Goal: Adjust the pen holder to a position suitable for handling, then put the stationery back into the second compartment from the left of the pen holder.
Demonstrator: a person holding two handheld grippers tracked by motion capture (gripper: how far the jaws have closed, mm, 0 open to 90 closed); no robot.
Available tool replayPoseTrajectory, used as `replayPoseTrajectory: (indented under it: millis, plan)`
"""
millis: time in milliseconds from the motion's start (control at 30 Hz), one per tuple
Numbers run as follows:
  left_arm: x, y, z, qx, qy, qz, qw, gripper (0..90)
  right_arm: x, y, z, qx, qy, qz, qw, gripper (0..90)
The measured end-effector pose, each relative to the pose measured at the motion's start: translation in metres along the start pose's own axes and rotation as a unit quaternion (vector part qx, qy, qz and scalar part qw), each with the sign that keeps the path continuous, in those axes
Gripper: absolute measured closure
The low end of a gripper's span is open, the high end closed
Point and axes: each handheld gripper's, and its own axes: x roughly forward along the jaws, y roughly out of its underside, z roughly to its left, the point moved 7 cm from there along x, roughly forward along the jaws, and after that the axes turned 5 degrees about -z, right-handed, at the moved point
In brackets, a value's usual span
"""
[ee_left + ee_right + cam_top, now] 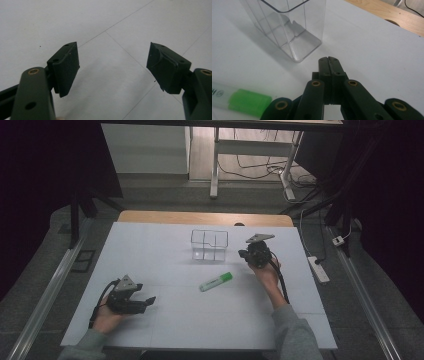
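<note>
The green highlighter (216, 281) lies flat on the white bench (165, 320), near the centre and slightly toward the person's side. Its long axis runs diagonally in the high view: the green capped end points up and to the right, the pale barrel end down and to the left. A clear plastic compartment box (209, 245) stands upright farther back on the bench, apart from the highlighter. The right hand-held gripper (249, 254) sits just to the right of the box and beyond the capped end of the highlighter; in the right gripper view its jaws are pressed fully together with nothing between them, the tips pointing toward the near corner of the box, and the highlighter's green cap (247, 102) lies at lower left, clear of the jaws. The left hand-held gripper (148, 302) rests low over the bench at the front left, well apart from the highlighter, its jaws spread wide and empty.
</note>
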Motion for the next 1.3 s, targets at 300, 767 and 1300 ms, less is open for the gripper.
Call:
replayPoseTrajectory:
  millis: [300,767,1300]
  plan:
    - [0.0,0.0,0.0,0.003,0.0,0.002,1.0,25.3,-0.023,0.004,0.001,-0.011,-0.02,-0.007,0.9997,80.3]
    - [-0.001,0.0,0.0,-0.002,-0.004,0.001,1.0,25.2,-0.047,0.005,0.013,-0.057,-0.093,0.003,0.994,39.5]
    - [-0.001,0.0,-0.001,0.001,-0.002,0.002,1.0,25.0,-0.052,0.001,0.034,-0.134,-0.143,0.013,0.9806,35.0]
